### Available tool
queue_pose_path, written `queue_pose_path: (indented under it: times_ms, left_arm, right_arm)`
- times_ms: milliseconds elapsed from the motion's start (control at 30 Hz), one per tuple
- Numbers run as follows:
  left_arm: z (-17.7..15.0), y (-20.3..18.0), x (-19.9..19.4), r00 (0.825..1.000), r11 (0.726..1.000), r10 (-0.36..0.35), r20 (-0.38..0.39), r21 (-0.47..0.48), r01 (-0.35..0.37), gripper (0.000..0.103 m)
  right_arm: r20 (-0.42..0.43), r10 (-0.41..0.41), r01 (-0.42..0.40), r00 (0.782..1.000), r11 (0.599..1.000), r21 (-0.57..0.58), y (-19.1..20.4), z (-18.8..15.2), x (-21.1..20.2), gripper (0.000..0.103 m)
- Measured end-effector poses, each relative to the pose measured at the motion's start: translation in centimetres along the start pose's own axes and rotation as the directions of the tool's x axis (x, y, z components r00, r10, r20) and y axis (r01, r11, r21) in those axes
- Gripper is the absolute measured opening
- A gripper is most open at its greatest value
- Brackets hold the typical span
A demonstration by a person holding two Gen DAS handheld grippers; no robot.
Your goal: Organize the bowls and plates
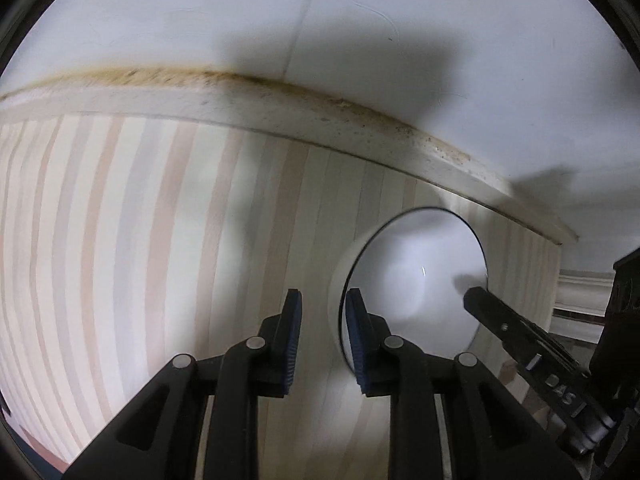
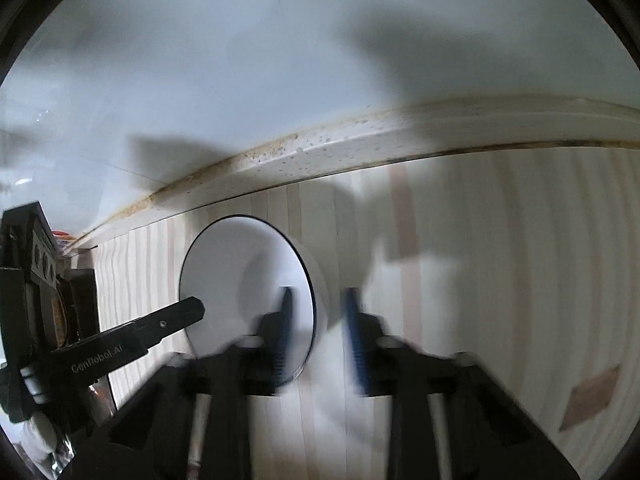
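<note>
A white bowl with a thin dark rim [image 1: 416, 272] sits on the striped light-wood counter, to the right of my left gripper [image 1: 323, 336]. My left gripper is open and empty, its right pad at the bowl's left rim. The right gripper's finger [image 1: 500, 320] reaches over the bowl from the right. In the right wrist view the bowl [image 2: 244, 280] lies ahead and left. My right gripper [image 2: 318, 332] is open and blurred, straddling the bowl's right rim with its left pad inside. The left gripper's finger [image 2: 168, 324] reaches over the bowl's left side.
The wood counter [image 1: 160, 240] ends at a stained raised back edge [image 1: 280, 108] below a white wall. The counter's right end [image 1: 556, 264] drops off near the bowl. A reddish patch [image 2: 588, 396] marks the wood at the right.
</note>
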State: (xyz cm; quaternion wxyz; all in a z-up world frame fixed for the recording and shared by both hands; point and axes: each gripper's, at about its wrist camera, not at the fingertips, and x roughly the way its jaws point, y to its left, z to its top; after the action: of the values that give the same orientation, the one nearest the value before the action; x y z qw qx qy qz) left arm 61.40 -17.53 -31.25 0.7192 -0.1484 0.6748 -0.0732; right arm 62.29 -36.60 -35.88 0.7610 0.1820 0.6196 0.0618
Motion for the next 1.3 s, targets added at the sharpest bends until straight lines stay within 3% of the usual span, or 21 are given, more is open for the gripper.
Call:
queue_pose_path:
  times_ms: [33,200,633,933,1300]
  left_arm:
    - [0.1,-0.3,0.2,1.000,1.000,0.002,-0.001,0.016,-0.002,0.009]
    - [0.3,-1.5,0.3,0.998,0.996,0.055,0.016,0.074,-0.056,0.008]
    - [-3.1,-3.9,-2.4,0.995,0.987,0.079,0.057,0.133,-0.085,0.008]
    - [-7.4,-5.9,-5.8,0.994,0.975,0.066,0.083,0.208,-0.082,0.008]
    - [-15.2,-9.5,-8.4,0.997,0.942,0.021,0.070,0.332,-0.043,0.008]
  right_arm:
    - [-0.002,0.001,-0.001,1.000,1.000,-0.003,0.0,0.0,0.4,0.009]
    - [0.018,-0.023,0.024,1.000,0.999,-0.044,0.7,-0.6,0.6,0.008]
    - [0.002,-0.020,0.020,1.000,0.997,-0.076,1.7,-3.2,-1.4,0.008]
    - [0.045,-0.019,0.023,0.999,0.996,-0.092,1.8,-8.4,-7.5,0.008]
    - [0.104,-0.050,0.054,0.993,0.998,-0.039,-1.5,-17.4,-16.1,0.008]
